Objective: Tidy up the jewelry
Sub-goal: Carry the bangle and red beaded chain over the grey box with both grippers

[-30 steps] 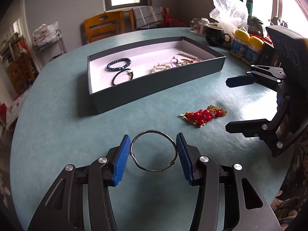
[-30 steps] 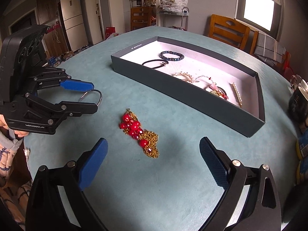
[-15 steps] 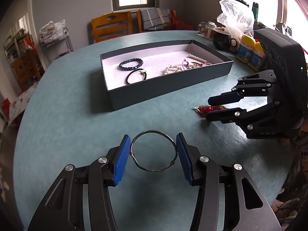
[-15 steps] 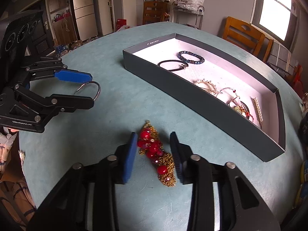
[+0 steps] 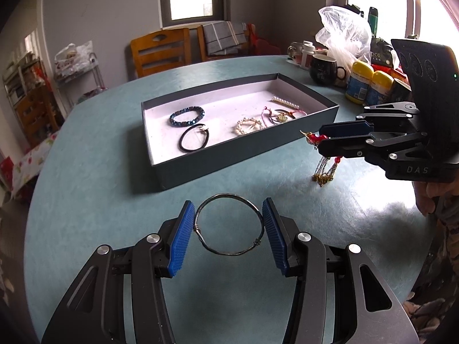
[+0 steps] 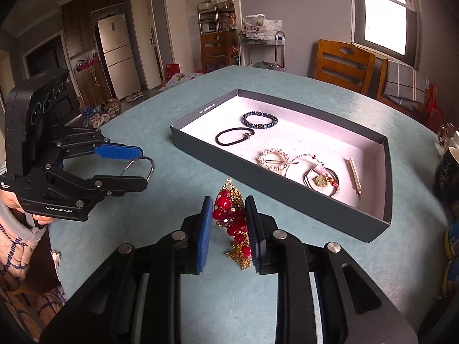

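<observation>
On the teal tabletop (image 5: pixel 86 189), a dark shallow box (image 5: pixel 229 157) with a pale lining is sitting open, and both grippers are hovering on its near side. The left gripper (image 5: pixel 228 226) is gripping a thin metal bangle (image 5: pixel 229 225) across its width, its blue fingers (image 5: pixel 179 240) pressing on the ring's two sides and holding it clear of the tabletop. In the right wrist view the same bangle (image 6: pixel 140 166) is showing as a loop poking out between the left gripper's (image 6: pixel 134 166) fingers.

The right gripper (image 6: pixel 228 223) is clamping a cluster of red beads with gold chain tassels (image 6: pixel 233 223); its fingers have just been closing, and the ornament is sitting pinched between them. From the left wrist view the red and gold ornament (image 5: pixel 324 169) is hanging below the right gripper (image 5: pixel 324 140), its tassels dangling towards the tabletop, whether touching it I cannot tell, just beside the box's near right corner.

Inside the box, a dark blue beaded bracelet (image 6: pixel 259 119) is lying towards the far left, with a black hair tie (image 6: pixel 233 137) just beside it. Further right, a pearl ring-shaped clip (image 6: pixel 272 159), a tangle of pink cord and dark bands with a small charm (image 6: pixel 321 177) and a pearl bar clip (image 6: pixel 354 173) are lying near one another.

Beyond the box, a dark mug (image 5: pixel 324 70) and yellow-capped bottles (image 5: pixel 368 86) are standing at the tabletop's far right edge.
</observation>
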Tool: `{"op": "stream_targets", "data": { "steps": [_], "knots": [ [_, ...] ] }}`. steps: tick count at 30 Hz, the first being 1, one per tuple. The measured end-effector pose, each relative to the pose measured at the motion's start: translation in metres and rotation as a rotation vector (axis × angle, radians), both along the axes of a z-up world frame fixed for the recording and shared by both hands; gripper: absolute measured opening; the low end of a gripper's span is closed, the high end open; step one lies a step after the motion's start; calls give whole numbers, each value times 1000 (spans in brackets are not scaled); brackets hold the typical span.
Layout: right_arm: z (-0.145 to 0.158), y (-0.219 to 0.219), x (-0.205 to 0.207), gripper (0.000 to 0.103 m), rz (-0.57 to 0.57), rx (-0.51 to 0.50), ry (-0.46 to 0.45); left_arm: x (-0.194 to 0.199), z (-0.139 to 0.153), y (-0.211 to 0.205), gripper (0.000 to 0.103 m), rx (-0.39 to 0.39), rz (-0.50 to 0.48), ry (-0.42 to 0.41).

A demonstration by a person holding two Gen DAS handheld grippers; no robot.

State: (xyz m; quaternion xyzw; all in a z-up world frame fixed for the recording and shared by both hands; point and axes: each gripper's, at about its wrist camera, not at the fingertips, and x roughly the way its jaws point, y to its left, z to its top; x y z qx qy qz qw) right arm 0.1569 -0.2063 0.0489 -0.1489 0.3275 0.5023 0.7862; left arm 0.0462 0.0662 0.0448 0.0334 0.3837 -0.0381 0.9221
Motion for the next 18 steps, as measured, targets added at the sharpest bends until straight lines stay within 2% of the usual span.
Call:
{"op": "stream_targets", "data": {
  "steps": [10, 18],
  "knots": [
    [25, -15, 8, 23, -33, 80, -9, 18, 23, -12, 51, 18, -36, -44],
    [51, -23, 28, 23, -61, 133, -28, 49, 45, -23, 51, 26, -72, -75]
  ]
}}
